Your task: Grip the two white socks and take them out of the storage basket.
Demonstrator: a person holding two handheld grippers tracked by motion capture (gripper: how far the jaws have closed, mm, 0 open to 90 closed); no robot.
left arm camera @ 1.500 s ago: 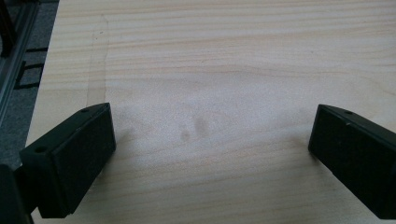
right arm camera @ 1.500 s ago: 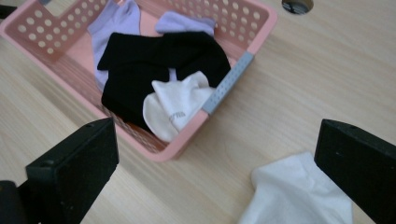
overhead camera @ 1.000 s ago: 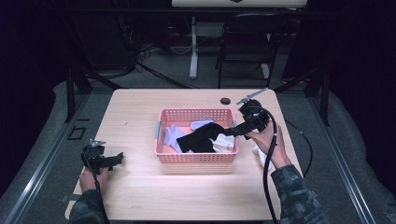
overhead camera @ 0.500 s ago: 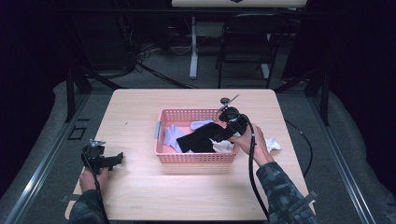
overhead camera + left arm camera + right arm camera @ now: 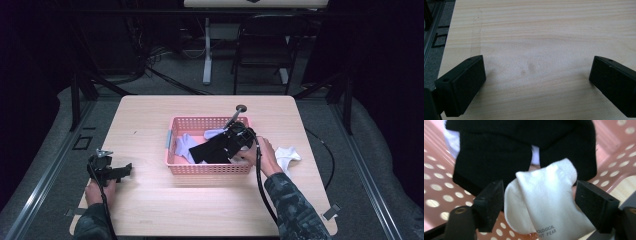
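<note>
high view: right tool (image 5: 231,146) dips into basket (image 5: 172,149), jaws just narrowed, open astride white sock (image 5: 544,200)

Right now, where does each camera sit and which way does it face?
High view: above the person's side, looking forward and down at the table; forearms, left hand-held gripper and right hand-held gripper show.
Left gripper view: on the left hand-held gripper, facing bare tabletop between wide-apart jaws.
Right gripper view: on the right hand-held gripper, looking into the pink basket; white sock between its jaws.
Shared: high and right gripper views both show the basket and black cloth.
</note>
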